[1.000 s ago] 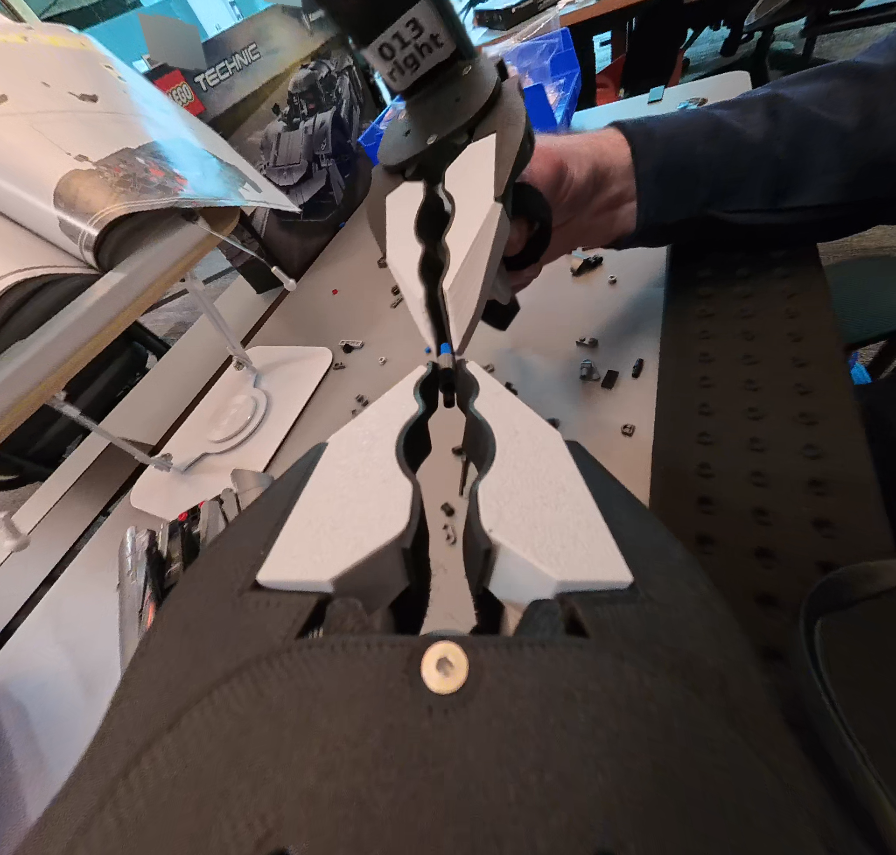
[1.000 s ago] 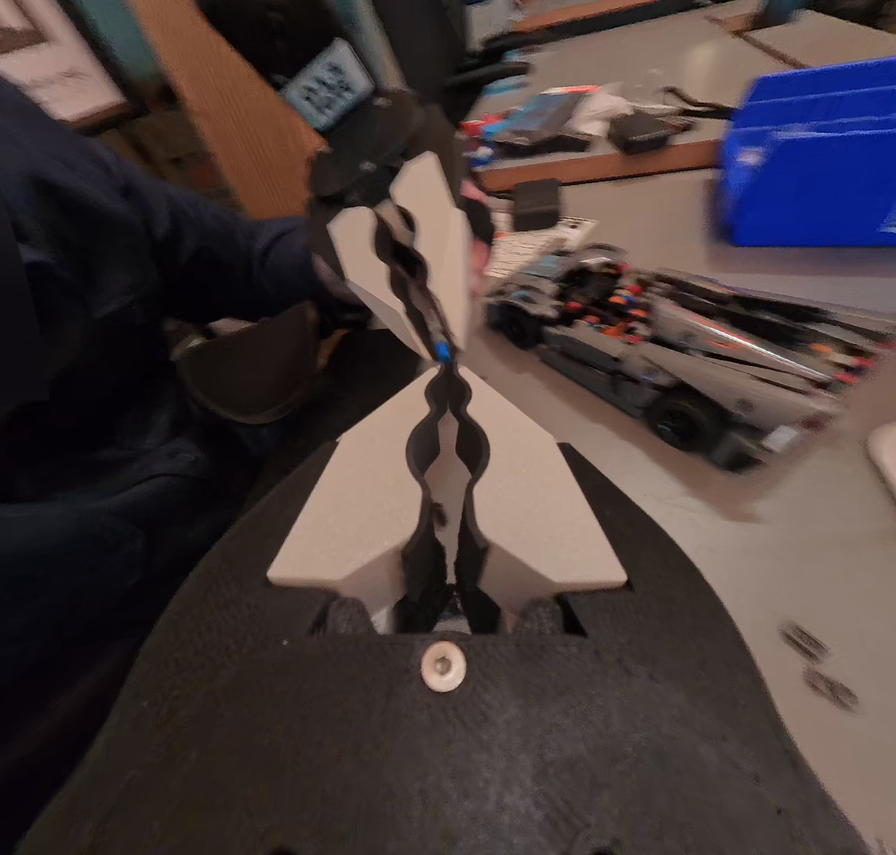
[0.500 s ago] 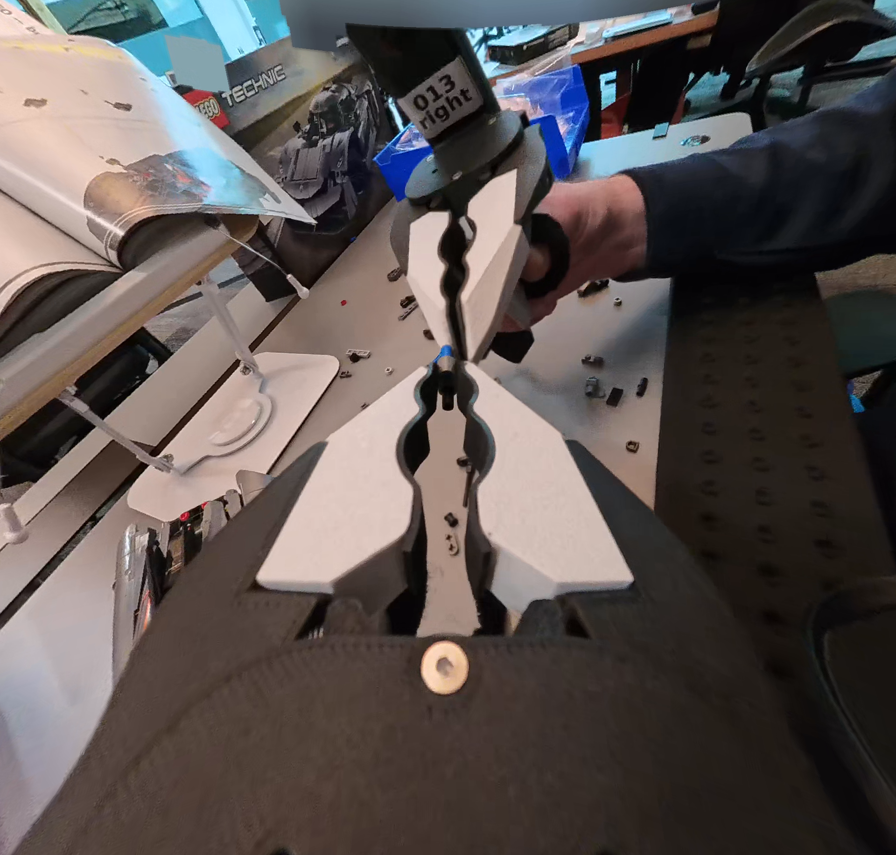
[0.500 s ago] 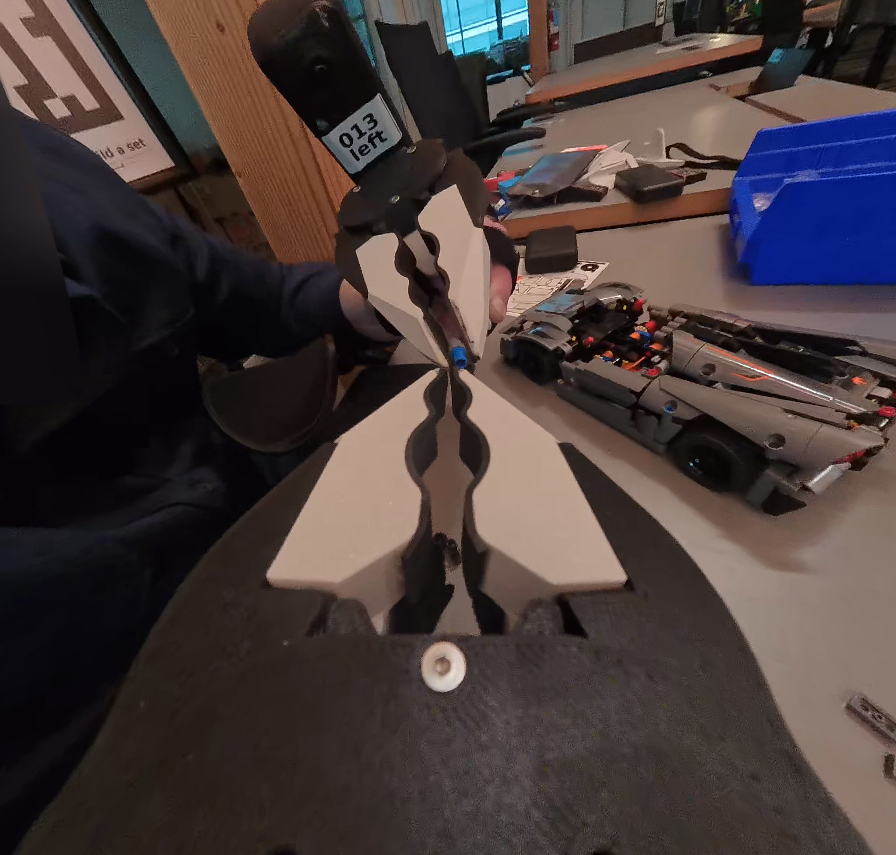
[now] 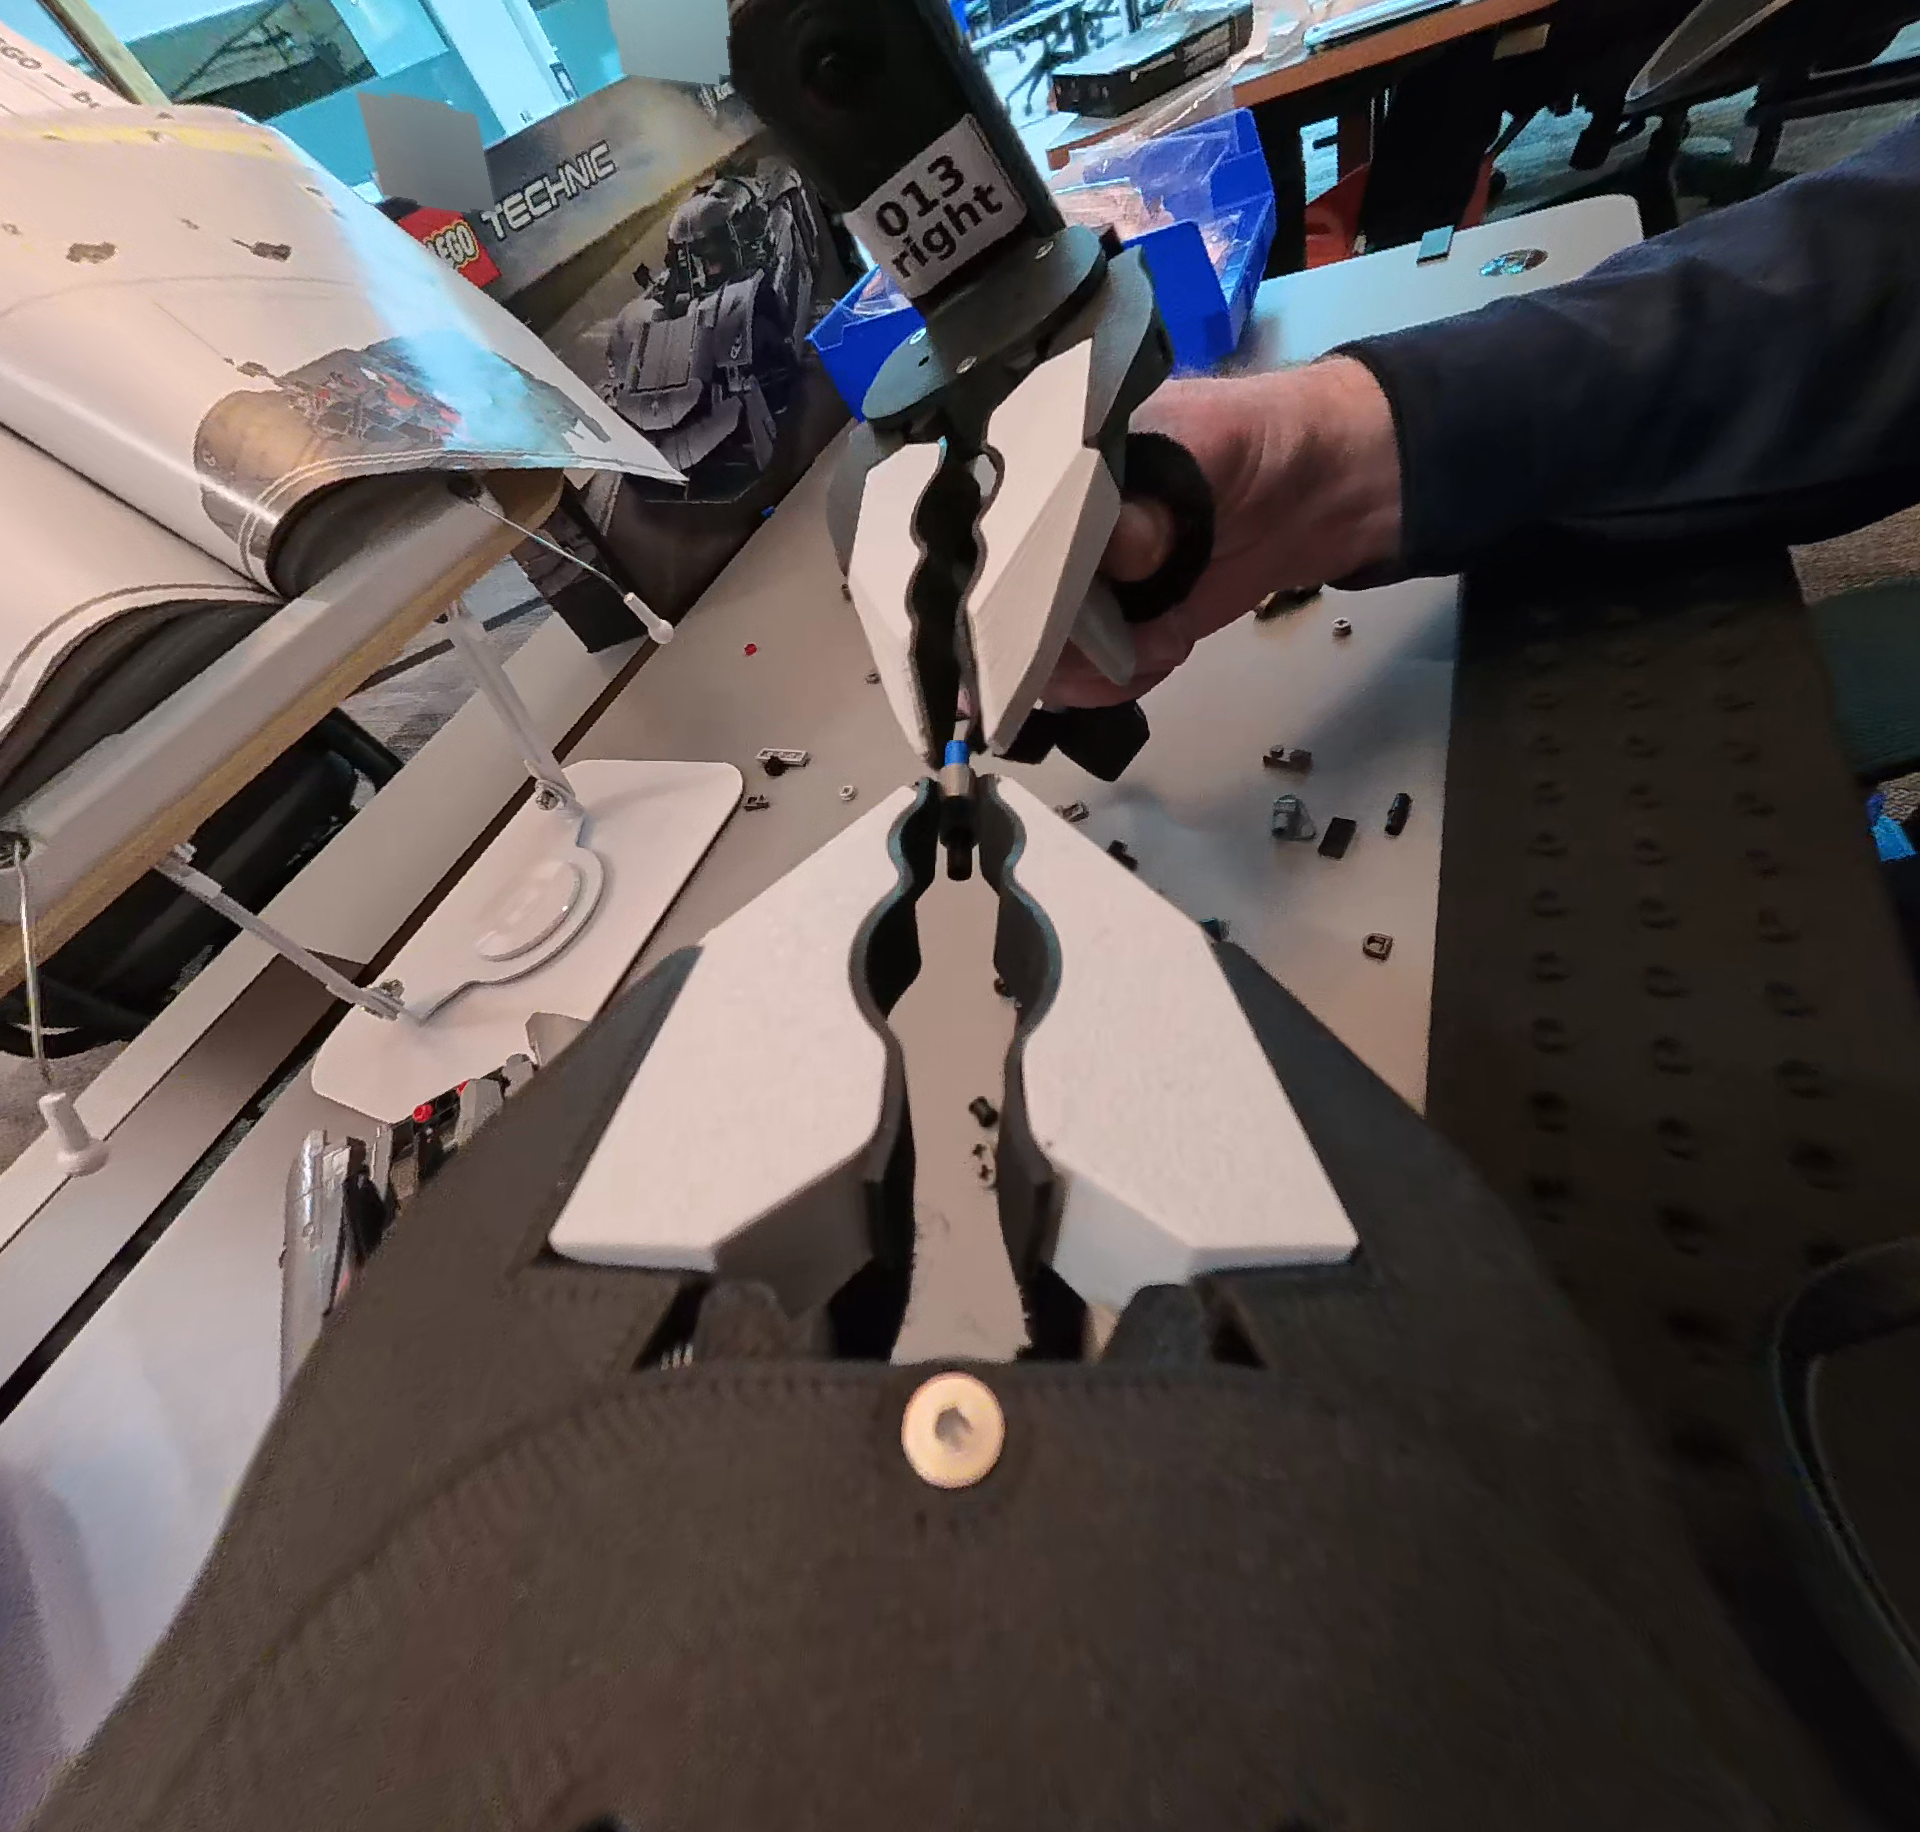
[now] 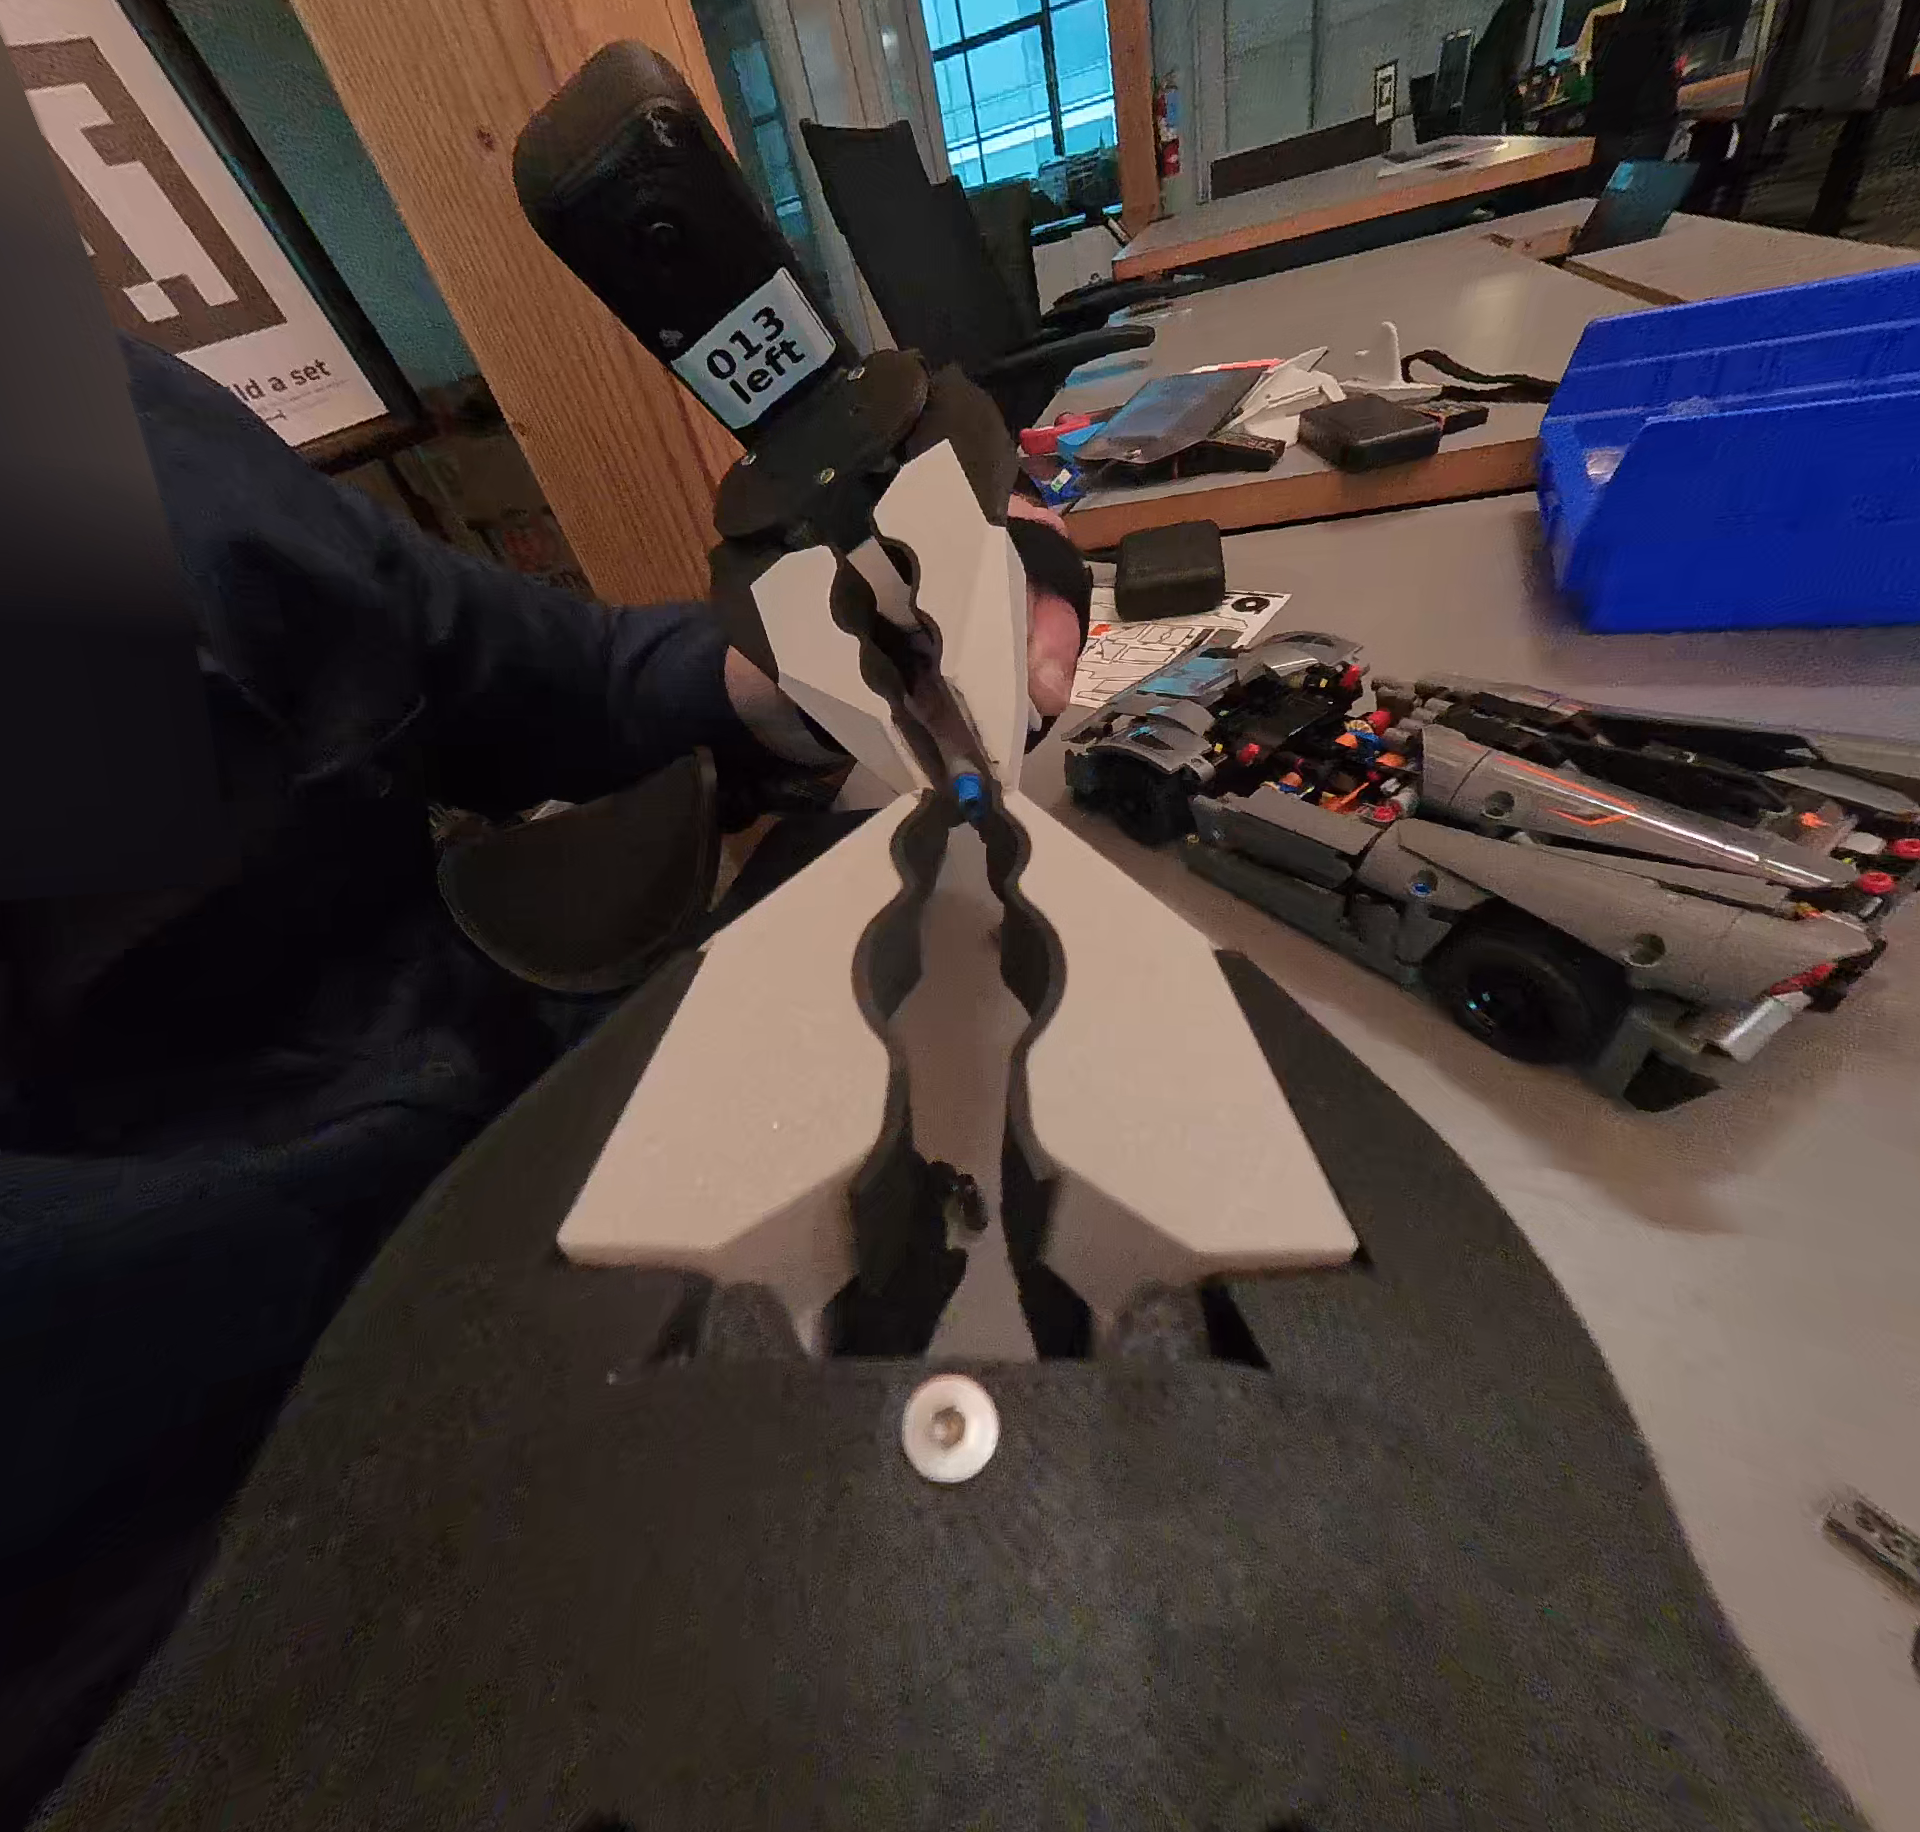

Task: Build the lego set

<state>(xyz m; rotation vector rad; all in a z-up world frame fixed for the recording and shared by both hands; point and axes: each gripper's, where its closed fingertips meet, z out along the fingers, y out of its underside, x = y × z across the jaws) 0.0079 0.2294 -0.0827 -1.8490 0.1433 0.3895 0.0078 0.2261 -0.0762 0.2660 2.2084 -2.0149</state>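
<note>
An open office with a wooden pillar and rows of desks lies behind a grey table [image 5: 1226,743] strewn with small dark loose parts [image 5: 1335,832]. At the table's edge an open manual [image 5: 239,348] rests on a stand, with the set's box [image 5: 665,328] behind it and a blue bin [image 6: 1745,463] farther along. The car [image 6: 1475,837], grey and largely built, lies on the table well apart from both tools.

Above the table the two tools meet tip to tip. The left hand-held gripper [image 5: 954,795] is clenched on a short dark pin piece with a pale collar [image 5: 956,814]. The right hand-held gripper [image 6: 951,808] is closed on its blue end [image 6: 971,797], held by a hand [image 5: 1268,525]. Whether this is one piece or two being joined cannot be told.

The step looks like a mating or handover of this small piece in mid-air. To do it well, keep both tools on one axis, push straight along the pin without twisting, and let one grip loosen only once the other surely has it. A slip would drop the piece among the loose parts.
</note>
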